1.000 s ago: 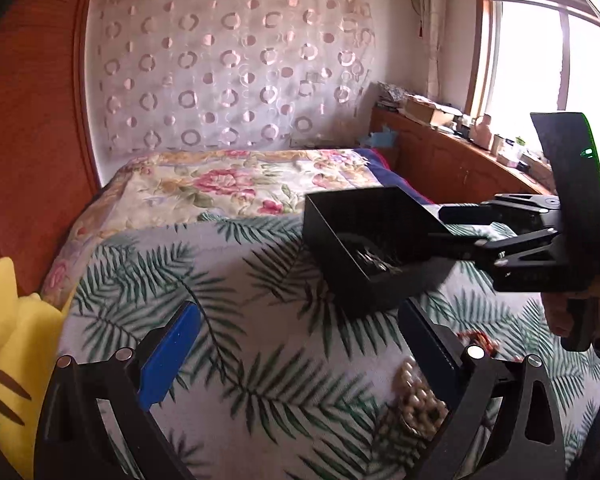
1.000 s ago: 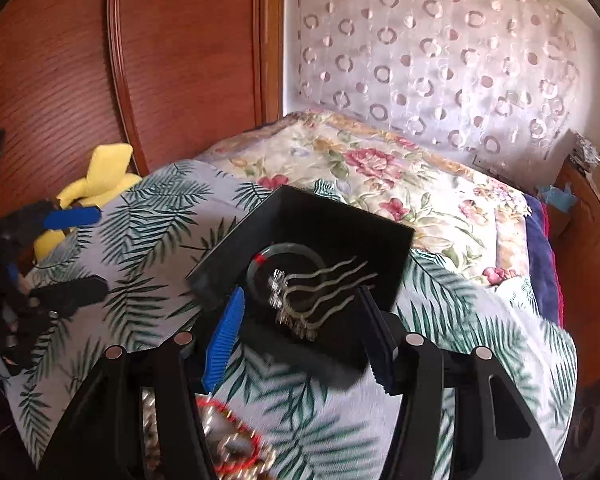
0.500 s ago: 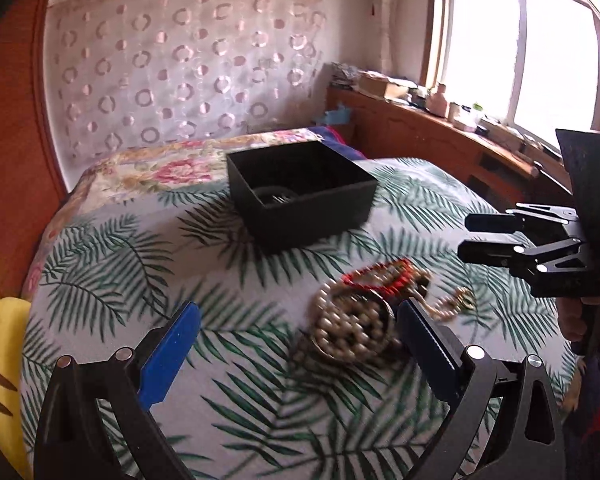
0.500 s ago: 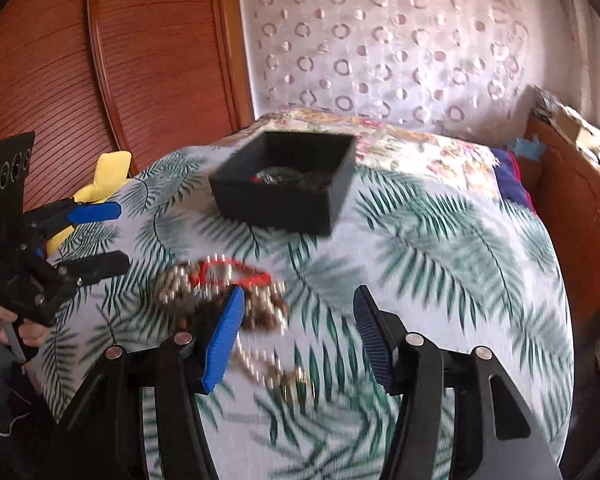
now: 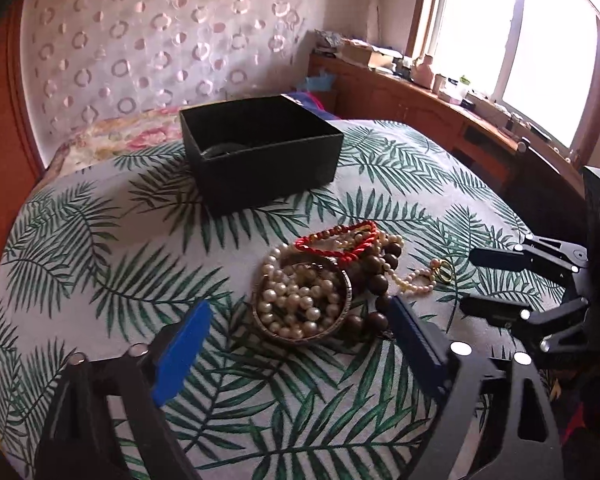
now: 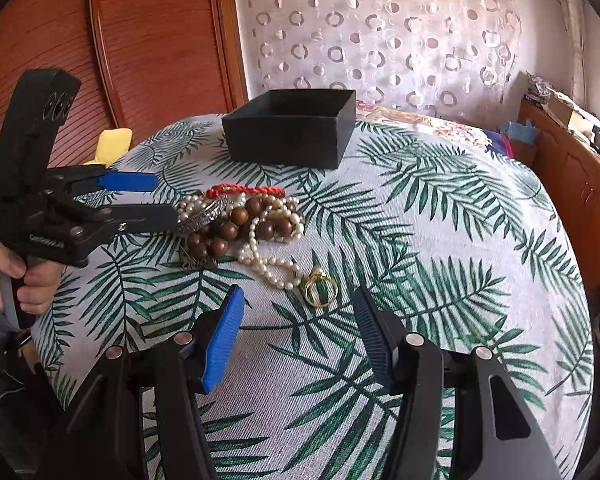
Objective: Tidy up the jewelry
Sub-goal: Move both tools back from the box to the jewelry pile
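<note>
A jewelry pile lies on the palm-leaf bedspread (image 5: 100, 240): pearls inside a metal bangle (image 5: 300, 304), a red cord bracelet (image 5: 336, 240), brown wooden beads (image 5: 380, 276) and a pearl strand (image 6: 268, 268) ending in a gold ring (image 6: 320, 290). Behind the pile stands an open black box (image 5: 260, 168) with a bangle inside. My left gripper (image 5: 300, 306) straddles the pearl-filled bangle; its jaws are closing and the pads touch nothing. My right gripper (image 6: 298, 296) is open, the gold ring lying between its fingertips. Each gripper shows in the other view: right gripper (image 5: 467, 280), left gripper (image 6: 166, 199).
A yellow plush toy (image 6: 114, 142) lies at the bed's left edge by the wooden headboard (image 6: 140, 40). A wooden cabinet (image 5: 420, 112) with clutter runs under the window. A person's hand (image 6: 20, 280) holds the left gripper's handle. A floral quilt (image 5: 140, 136) lies behind the box.
Both grippers have drawn back from the black box and dropped toward the jewelry pile, which now lies at their fingertips. The left jaws have narrowed a little.
</note>
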A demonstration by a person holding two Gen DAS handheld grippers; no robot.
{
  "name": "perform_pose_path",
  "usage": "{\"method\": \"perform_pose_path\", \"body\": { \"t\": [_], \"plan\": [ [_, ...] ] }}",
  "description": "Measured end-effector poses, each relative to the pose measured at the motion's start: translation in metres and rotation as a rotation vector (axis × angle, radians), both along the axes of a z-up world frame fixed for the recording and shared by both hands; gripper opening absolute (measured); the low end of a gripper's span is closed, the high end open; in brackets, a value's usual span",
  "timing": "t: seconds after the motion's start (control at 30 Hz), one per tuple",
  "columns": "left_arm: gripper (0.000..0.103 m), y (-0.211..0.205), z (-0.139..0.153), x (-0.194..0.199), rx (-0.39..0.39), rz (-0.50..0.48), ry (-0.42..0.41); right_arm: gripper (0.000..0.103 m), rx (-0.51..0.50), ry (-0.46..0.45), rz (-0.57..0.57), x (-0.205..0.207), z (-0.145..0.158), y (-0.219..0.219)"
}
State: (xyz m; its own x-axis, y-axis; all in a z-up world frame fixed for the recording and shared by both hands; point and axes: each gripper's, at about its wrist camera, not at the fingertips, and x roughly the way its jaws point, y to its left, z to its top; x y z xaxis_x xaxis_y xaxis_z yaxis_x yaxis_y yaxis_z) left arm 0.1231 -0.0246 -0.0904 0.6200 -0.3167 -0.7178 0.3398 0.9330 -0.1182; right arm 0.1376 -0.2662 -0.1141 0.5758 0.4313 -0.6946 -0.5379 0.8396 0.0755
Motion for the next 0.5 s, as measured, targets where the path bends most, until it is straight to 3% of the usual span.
{"method": "perform_pose_path", "body": {
  "t": [0.3,0.37,0.5],
  "plan": [
    [0.075,-0.01,-0.013,0.02,0.009,0.006,0.064,0.059,0.018,-0.013,-0.013,-0.002,0.001,-0.004],
    [0.066,-0.011,-0.016,0.022,0.012,0.008,0.074,0.059,0.024,-0.006,-0.017,-0.001,0.0,-0.005],
    [0.058,-0.009,-0.015,0.022,0.002,0.012,0.071,0.059,0.024,-0.008,-0.021,-0.001,0.001,-0.005]
  ]
}}
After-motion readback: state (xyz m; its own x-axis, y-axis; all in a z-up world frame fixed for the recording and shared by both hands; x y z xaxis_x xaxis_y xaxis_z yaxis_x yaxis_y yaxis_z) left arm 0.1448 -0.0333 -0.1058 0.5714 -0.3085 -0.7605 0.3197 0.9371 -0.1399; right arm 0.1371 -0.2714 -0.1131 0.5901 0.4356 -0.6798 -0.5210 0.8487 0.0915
